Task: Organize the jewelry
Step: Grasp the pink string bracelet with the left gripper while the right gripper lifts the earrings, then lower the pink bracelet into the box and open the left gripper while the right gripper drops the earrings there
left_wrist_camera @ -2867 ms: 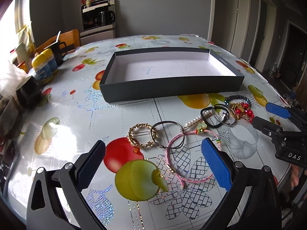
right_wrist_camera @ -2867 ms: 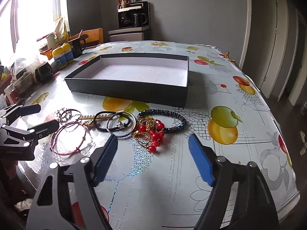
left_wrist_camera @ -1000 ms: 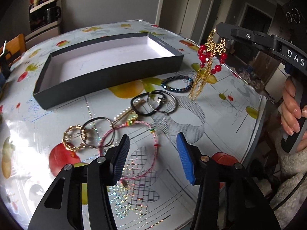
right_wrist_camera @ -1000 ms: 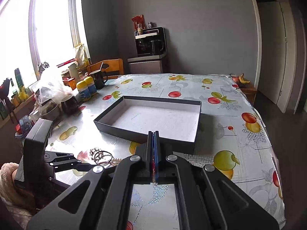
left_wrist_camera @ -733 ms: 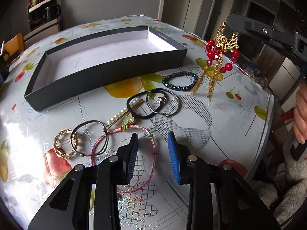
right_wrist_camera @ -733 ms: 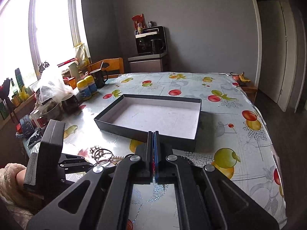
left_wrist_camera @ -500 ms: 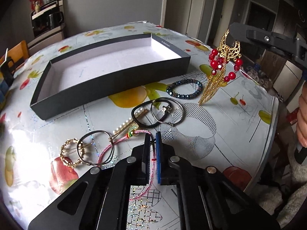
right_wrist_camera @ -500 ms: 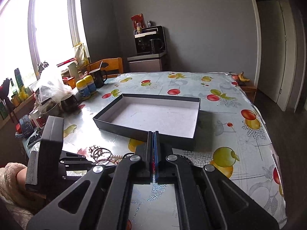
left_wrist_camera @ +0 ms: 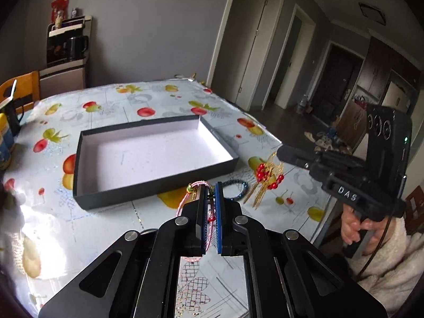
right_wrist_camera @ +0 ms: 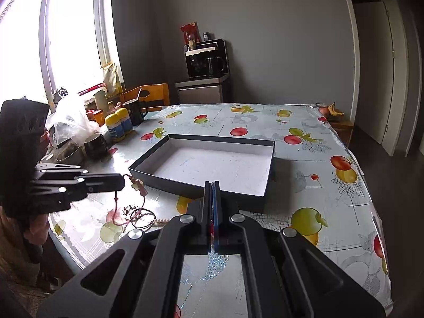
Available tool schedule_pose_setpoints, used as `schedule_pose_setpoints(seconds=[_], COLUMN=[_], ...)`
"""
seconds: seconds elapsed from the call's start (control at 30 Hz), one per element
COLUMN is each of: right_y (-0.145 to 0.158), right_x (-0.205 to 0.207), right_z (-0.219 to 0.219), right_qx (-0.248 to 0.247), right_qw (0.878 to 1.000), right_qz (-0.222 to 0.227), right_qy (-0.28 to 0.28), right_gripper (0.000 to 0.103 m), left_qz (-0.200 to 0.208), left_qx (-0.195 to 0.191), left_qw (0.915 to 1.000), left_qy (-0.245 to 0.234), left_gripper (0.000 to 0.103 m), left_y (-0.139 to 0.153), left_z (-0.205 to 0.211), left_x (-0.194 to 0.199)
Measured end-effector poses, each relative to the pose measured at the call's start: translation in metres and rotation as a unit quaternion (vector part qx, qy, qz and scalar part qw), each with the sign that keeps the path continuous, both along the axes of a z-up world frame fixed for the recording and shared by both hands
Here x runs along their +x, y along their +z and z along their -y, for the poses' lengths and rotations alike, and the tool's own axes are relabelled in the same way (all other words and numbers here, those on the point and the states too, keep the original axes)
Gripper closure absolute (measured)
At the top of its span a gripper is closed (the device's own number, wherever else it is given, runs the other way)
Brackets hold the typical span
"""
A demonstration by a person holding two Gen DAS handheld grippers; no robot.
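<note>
My left gripper is shut on a pink cord bracelet, raised above the table just in front of the black open box. In the right wrist view the same left gripper holds the pink cord bracelet, which dangles over the remaining jewelry. My right gripper is shut on a gold necklace with red beads, which hangs from the right gripper near the box's right corner. The box has a bare white floor. A dark bead bracelet lies on the tablecloth.
Mugs, yellow-capped bottles and a plastic bag crowd the table's left side. A wooden chair and a coffee machine stand behind. A person's hand in a fleece sleeve holds the right gripper's handle.
The left gripper's jaws closed on the pink bracelet, then rose with it off the table. The right gripper stayed still with the necklace hanging from it.
</note>
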State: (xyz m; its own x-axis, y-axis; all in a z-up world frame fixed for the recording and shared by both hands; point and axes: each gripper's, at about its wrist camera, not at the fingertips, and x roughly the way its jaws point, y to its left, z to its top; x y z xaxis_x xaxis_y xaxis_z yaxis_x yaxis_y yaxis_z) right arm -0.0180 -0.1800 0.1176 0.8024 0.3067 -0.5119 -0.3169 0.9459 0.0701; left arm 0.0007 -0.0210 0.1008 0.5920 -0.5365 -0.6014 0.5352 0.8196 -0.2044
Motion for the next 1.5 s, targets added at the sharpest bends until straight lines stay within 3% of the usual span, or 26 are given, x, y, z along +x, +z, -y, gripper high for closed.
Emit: schedule_pose_setpoints(seconds=[0.27, 0.57, 0.77, 1.1, 1.27, 1.5], right_y=[0.017, 0.031, 0.024, -0.016, -0.040, -0.062], right_x=[0.024, 0.088, 0.142, 0.203, 0.218, 0.215], right_z=[0.002, 0.007, 0.008, -0.005, -0.005, -0.006], right_qx=[0.014, 0.016, 0.027, 0.019, 0.011, -0.011], right_qw=[1.000, 1.000, 0.999, 0.996, 0.993, 0.989], right_qz=[-0.002, 0.001, -0.010, -0.041, -0.079, -0.096], right_qy=[0.006, -0.027, -0.046, -0.077, -0.091, -0.114], right_gripper=[0.103, 0.103, 0.103, 0.103, 0.103, 0.103], left_qz=[0.039, 0.043, 0.025, -0.023, -0.050, -0.038], left_qx=[0.026, 0.066, 0.095, 0.128, 0.139, 0.143], left_qw=[0.9985, 0.9920, 0.9856, 0.9761, 0.9736, 0.9704], left_qy=[0.027, 0.098, 0.138, 0.174, 0.174, 0.191], left_gripper=[0.098, 0.098, 0.098, 0.098, 0.098, 0.098], left_y=[0.029, 0.025, 0.005, -0.048, -0.071, -0.083], left_z=[-0.004, -0.019, -0.025, -0.037, -0.039, -0.030], left_x=[0.024, 0.091, 0.146, 0.208, 0.219, 0.210])
